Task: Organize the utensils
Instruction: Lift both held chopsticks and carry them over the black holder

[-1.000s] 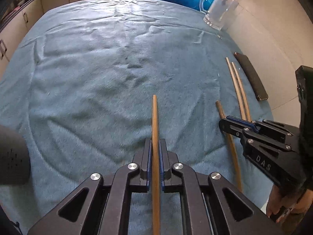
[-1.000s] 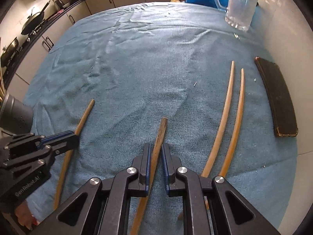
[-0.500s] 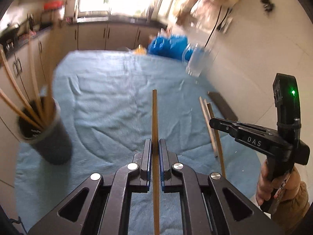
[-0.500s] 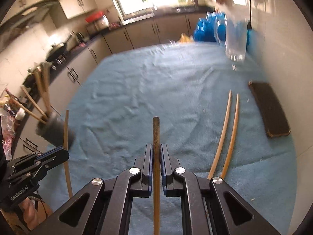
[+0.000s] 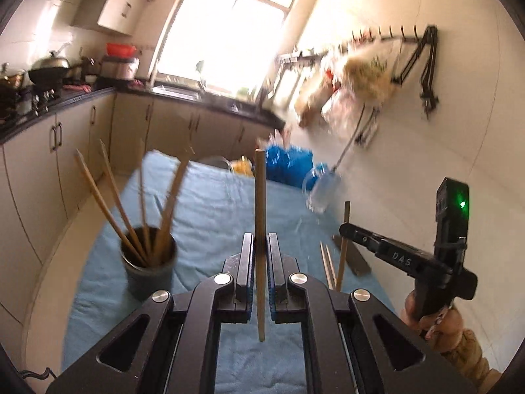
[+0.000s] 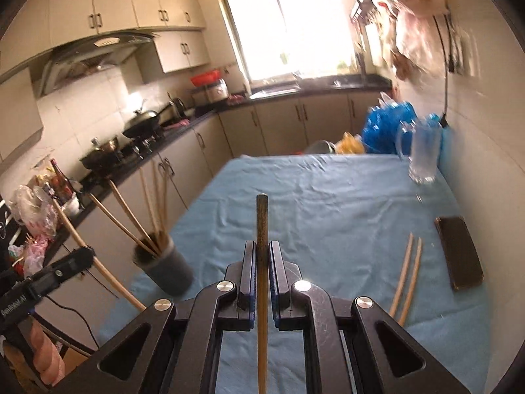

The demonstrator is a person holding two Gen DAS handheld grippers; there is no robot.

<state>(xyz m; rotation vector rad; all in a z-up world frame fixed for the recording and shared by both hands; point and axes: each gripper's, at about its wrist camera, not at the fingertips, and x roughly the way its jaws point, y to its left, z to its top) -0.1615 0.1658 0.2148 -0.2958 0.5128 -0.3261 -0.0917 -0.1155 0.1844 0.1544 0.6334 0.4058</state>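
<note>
Gripping a pale wooden chopstick (image 5: 260, 216), the left tool (image 5: 260, 249) has its jaws pressed together on the stick, which runs straight up between the blue pads and pokes out past the tips and back behind them. Ahead of it and to its left stands a dark cup (image 5: 148, 271) on the blue cloth (image 5: 213, 207) that covers the desk, with several more wooden sticks (image 5: 108, 210) fanning out of it. Off to this tool's right, the right tool (image 5: 344, 229) comes in from the side, held by a hand (image 5: 426, 315) at the frame's edge, and it too is clamped on a stick.

From the right tool's (image 6: 262, 262) own camera, that stick is a darker chopstick (image 6: 262, 229), weathered toward its far end, caught between the closed jaws and pointing forward over the cloth. To its right, two loose chopsticks (image 6: 408, 275) lie side by side on the cloth, and just beyond them rests a dark flat case (image 6: 459, 256) near the wall. Farther ahead on that side stands a clear glass mug (image 6: 421, 157), with blue plastic bags (image 6: 384, 128) behind it. To its left are the dark cup and the left tool, low at the edge.
</note>
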